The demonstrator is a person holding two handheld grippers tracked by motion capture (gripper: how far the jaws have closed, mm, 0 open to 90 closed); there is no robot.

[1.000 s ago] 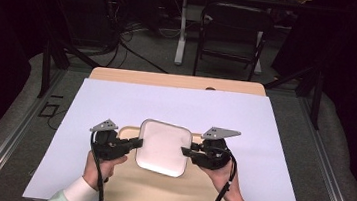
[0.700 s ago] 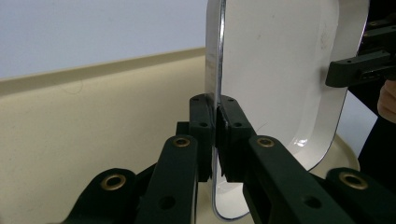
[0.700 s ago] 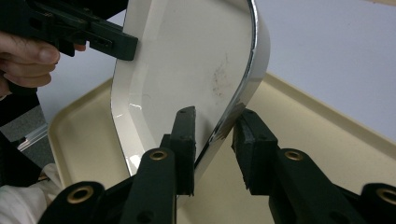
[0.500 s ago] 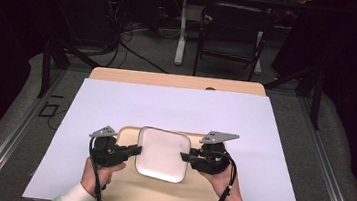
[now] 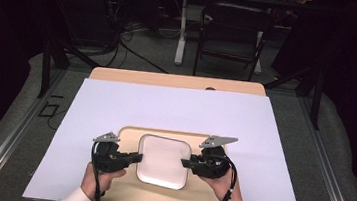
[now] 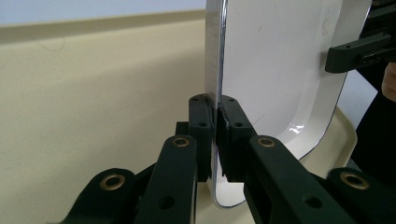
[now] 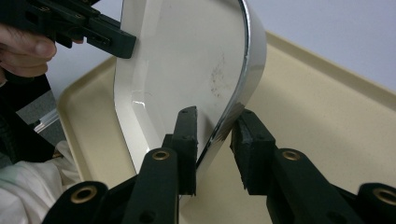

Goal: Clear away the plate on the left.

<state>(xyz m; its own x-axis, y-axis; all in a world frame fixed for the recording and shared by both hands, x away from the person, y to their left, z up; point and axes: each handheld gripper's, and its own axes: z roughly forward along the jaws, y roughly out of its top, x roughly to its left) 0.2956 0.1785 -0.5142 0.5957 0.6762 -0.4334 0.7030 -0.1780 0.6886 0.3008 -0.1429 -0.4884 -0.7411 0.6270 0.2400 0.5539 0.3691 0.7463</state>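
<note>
Step in hand: a two-sided carry of the white plate (image 5: pixel 162 160). The left gripper (image 5: pixel 134 157) had its jaws clamped on the plate's left rim; the right gripper (image 5: pixel 186 162) had its jaws closed on the right rim. The plate sat over the beige tray (image 5: pixel 127 136) on the white-covered tabletop (image 5: pixel 175 110); contact with the tray could not be told. The next move probably called for level, matched travel of both hands. The plate was rigid, glossy and square with rounded corners; the tray was matt with a raised lip.

One white plate (image 5: pixel 162 160), one beige tray (image 5: pixel 124 190), two grippers.
</note>
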